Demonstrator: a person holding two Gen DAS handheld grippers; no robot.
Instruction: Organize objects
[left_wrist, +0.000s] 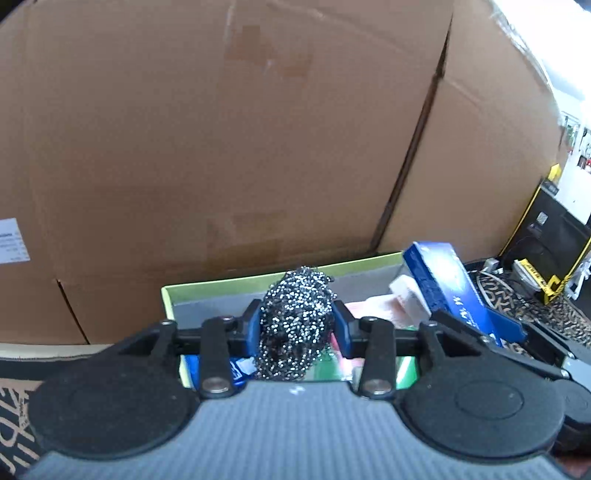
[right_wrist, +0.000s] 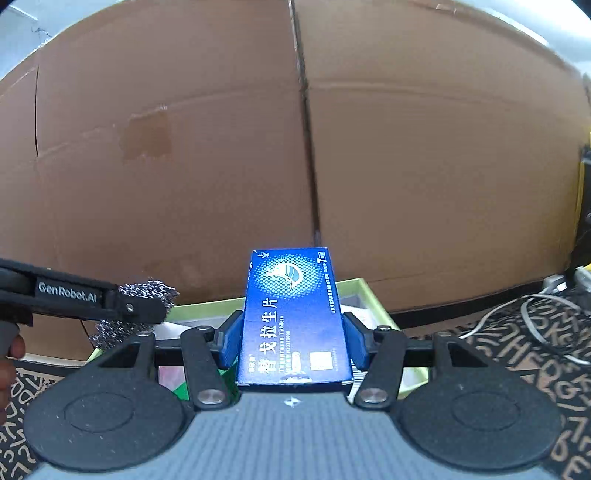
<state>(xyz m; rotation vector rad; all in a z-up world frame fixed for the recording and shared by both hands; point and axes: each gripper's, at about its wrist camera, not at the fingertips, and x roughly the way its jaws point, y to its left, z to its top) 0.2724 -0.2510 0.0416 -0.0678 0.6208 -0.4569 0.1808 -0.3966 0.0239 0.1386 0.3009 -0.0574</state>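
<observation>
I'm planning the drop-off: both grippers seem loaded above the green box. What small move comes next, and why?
Probably lower the left gripper toward the green box and release, since its steel wool scourer hangs just above the box.

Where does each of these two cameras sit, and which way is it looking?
Left wrist view: on the left gripper, looking along its fingers, shut on a steel scourer above a green tray.
Right wrist view: on the right gripper, shut on a blue tablet box; a person's hand shows at left.
Shared: both face the big cardboard boxes; each shows the other gripper's load.
</observation>
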